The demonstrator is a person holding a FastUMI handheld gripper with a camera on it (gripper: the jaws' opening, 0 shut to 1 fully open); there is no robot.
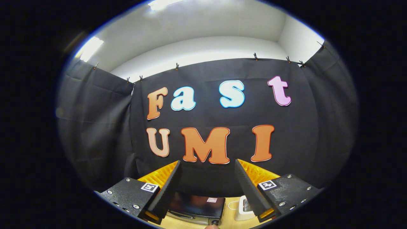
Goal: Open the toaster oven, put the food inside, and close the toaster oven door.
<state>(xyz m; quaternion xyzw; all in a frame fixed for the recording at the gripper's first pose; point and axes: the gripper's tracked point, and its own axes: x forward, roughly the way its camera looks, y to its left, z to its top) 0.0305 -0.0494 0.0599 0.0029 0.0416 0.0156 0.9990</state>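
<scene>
The gripper point(208, 165) is held high and level, its camera looking mostly at the booth's black cloth wall point(95, 133). The jaws stand wide open with a broad gap between them, and nothing is held or touched by either finger. The left finger point(168, 187) and the right finger point(249, 187) both rise from textured mounts, each mount carrying a small square marker. Below the fingers, and low in the gap between them, sits the toaster oven point(195, 208) on a light wooden table point(229, 219). Its dark glass door faces the camera and appears closed, with a handle bar running along the lower part of the front; a small sticker sits on the glass near the upper right corner, and a round knob is at the lower right of the front. Just beside the oven, to its right and partly hidden behind the right finger, stands a small white device point(243, 208) with a thin cable looping on the table toward the oven. The food cannot be made out from this angle. Above the cloth wall a white wall and ceiling point(203, 35) are lit by bright fixtures, and small clips hold the cloth along its top edge.
</scene>
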